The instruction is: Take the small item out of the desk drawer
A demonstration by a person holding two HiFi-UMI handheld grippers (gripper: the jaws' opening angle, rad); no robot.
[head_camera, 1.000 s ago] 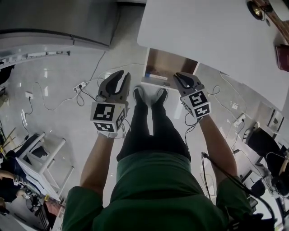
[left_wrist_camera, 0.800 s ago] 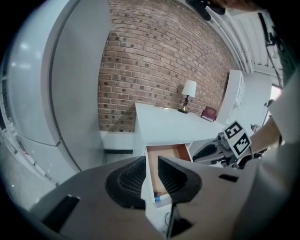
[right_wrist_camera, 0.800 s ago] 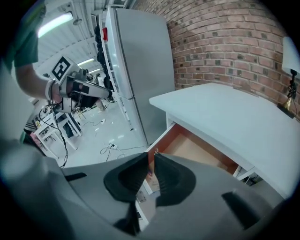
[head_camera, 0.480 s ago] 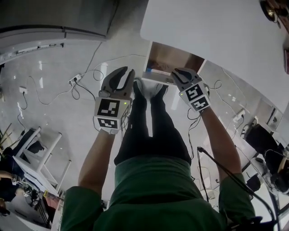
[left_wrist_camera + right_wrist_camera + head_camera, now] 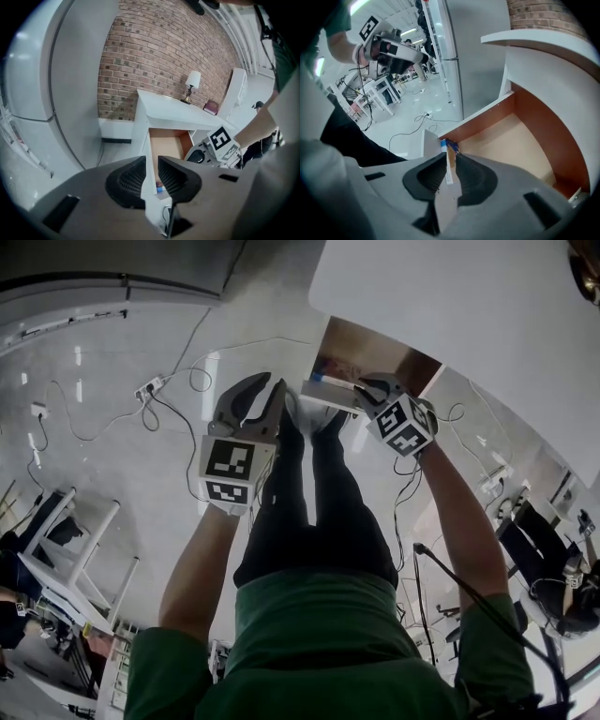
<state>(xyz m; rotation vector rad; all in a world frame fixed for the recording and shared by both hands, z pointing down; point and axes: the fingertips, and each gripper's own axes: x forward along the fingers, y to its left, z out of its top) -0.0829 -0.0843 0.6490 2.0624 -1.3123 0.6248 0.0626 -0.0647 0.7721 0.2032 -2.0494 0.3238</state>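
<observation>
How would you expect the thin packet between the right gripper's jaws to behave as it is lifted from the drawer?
The flat packet looks thin and card-like, so it is probably light and fairly stiff, though it might bow. The right gripper pinches it edge-on, so it may pivot or slip if it catches the drawer wall.

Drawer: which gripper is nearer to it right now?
Right. The right gripper is at the front edge of the drawer, shut on a small packet; the left gripper hangs open, off to its left.

Head view looks steeply down onto the drawer (image 5: pixel 371 353); left gripper view faces it from farther off; right gripper view sits close.
</observation>
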